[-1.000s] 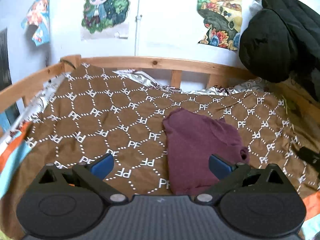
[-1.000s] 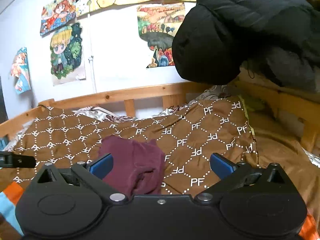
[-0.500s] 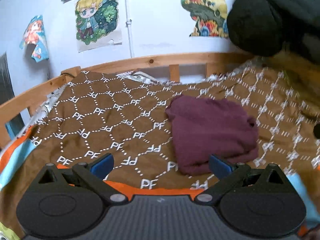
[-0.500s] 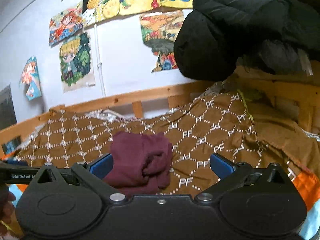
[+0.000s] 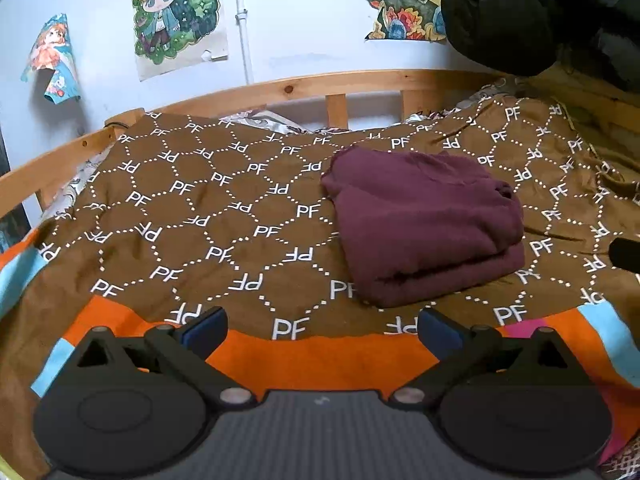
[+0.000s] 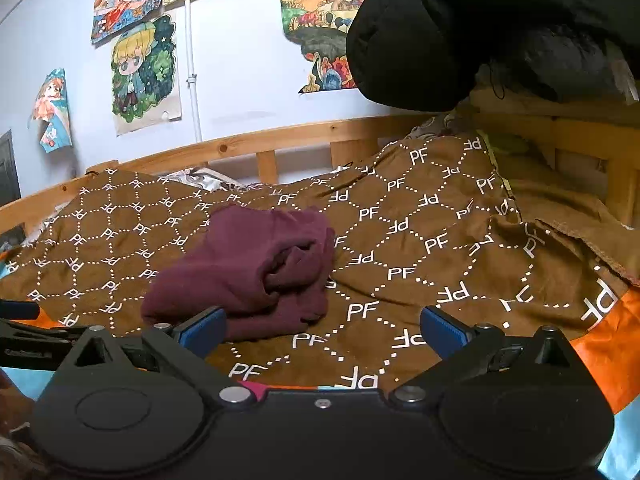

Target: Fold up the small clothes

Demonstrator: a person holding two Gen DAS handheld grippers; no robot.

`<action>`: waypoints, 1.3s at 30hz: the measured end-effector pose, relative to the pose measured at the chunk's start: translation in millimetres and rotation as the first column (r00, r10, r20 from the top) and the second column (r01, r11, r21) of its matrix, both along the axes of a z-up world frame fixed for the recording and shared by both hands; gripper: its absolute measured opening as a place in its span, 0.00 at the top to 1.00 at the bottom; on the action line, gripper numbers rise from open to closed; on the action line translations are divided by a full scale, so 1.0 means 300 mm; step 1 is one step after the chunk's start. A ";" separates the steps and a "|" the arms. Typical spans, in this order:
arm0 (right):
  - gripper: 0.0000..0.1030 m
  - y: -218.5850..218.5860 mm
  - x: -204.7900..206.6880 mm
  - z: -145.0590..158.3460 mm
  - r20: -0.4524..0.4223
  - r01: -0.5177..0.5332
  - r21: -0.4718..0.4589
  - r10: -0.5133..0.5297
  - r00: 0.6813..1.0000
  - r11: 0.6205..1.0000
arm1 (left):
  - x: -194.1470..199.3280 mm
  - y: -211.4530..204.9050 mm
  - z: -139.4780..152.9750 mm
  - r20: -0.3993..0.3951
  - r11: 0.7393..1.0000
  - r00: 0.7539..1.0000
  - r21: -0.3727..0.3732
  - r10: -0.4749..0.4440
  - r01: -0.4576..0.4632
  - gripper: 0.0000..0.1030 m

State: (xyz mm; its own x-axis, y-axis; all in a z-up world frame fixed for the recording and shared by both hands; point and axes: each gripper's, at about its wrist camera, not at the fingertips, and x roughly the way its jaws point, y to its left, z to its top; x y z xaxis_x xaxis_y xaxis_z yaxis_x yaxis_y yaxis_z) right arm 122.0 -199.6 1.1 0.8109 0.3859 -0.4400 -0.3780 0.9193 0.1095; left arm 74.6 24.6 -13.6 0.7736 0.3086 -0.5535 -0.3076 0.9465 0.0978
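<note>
The left gripper (image 5: 320, 328), a black two-finger tool with blue pads (image 5: 202, 326), is spread wide, its jaws far apart with nothing between them. It hangs over the near edge of the bed and touches no cloth. The right gripper (image 6: 322, 326), of the same make, is likewise wide open and empty; its left blue pad (image 6: 202, 326) sits in front of the near corner of the garment in the picture, but whether it touches the fabric cannot be told.

The folded maroon knit garment (image 5: 424, 224) lies as a thick, roughly square bundle on the brown bedspread printed with white dotted hexagons and "PF" letters (image 5: 192, 216). In the left wrist view it rests right of centre, its doubled fold edge facing the camera, beyond the jaws and apart from them. In the right wrist view the same garment (image 6: 248, 272) lies left of centre, with a rumpled opening showing on its right side.

An orange and light-blue striped cloth (image 5: 320, 360) shows beneath the near edge of the bedspread. A pale wooden bed rail (image 5: 332, 84) runs along the far side, with cartoon posters (image 5: 176, 12) on the white wall above it. A black padded jacket (image 6: 460, 28) hangs at the upper right.
</note>
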 end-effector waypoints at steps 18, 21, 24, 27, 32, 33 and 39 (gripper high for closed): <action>0.00 0.000 -0.010 0.009 0.015 -0.012 -0.007 0.012 1.000 1.000 | -0.009 -0.010 0.024 0.038 1.000 0.999 -0.004 -0.005 0.005 0.00; 0.00 0.001 -0.010 0.009 0.014 -0.011 -0.007 0.011 1.000 1.000 | -0.012 -0.010 0.023 0.040 1.000 0.999 -0.005 -0.006 0.007 0.00; 0.00 0.000 -0.010 0.009 0.011 -0.010 -0.007 0.011 1.000 1.000 | -0.011 -0.012 0.023 0.039 1.000 0.999 -0.004 -0.006 0.006 0.00; 0.00 0.001 -0.011 0.008 0.010 -0.007 -0.005 0.007 1.000 1.000 | -0.011 -0.012 0.023 0.038 1.000 0.999 -0.004 -0.005 0.005 0.00; 0.00 0.002 -0.012 0.008 0.009 -0.006 -0.005 0.006 1.000 1.000 | -0.011 -0.012 0.024 0.041 1.000 0.999 -0.004 -0.006 0.006 0.00; 0.01 0.001 -0.012 0.008 0.009 -0.006 -0.004 0.006 1.000 1.000 | -0.012 -0.011 0.023 0.042 1.000 0.999 -0.004 -0.006 0.007 0.00; 0.01 0.002 -0.012 0.007 0.008 -0.006 -0.005 0.006 1.000 1.000 | -0.011 -0.013 0.025 0.040 1.000 0.999 -0.002 -0.009 0.009 0.00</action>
